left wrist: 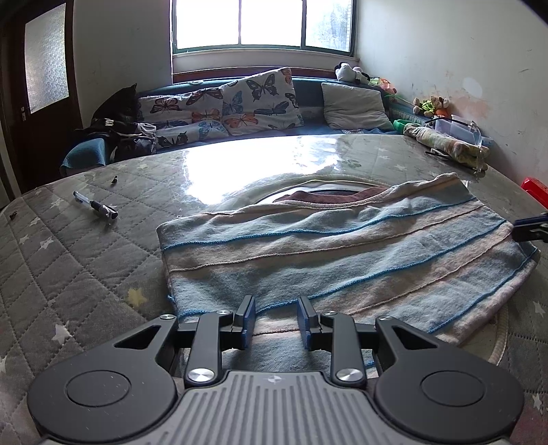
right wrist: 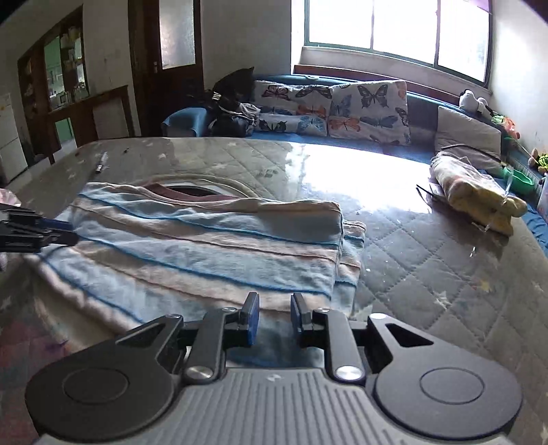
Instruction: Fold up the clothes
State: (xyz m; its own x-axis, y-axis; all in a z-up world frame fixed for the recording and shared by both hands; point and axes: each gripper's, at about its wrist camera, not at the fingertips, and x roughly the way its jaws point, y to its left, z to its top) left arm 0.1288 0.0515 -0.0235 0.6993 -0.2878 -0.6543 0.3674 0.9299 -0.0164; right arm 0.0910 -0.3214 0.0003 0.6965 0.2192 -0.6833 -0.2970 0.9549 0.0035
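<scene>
Striped garment (left wrist: pixel 342 250): pale blue and cream bands with thin blue seams, folded into a flat wide stack, lying on the table (left wrist: pixel 85 253) just beyond my grippers; maroon neckline at its far edge. In the right wrist view its right side shows doubled layers.

My left gripper (left wrist: pixel 276 309): above the garment's near edge, jaws parted, nothing between the pads.

My right gripper (right wrist: pixel 275 308): over the near edge of the same garment, jaws narrowly apart, no cloth pinched between them.

Table: quilted grey star-print cover under a glossy clear sheet.

Pen (left wrist: pixel 96 205): far left on the table.

Bagged cloth bundle (right wrist: pixel 476 191): far right.

Sofa (left wrist: pixel 308 92): beyond the table, under the window (left wrist: pixel 263 24), with butterfly cushions (left wrist: pixel 257 99).
</scene>
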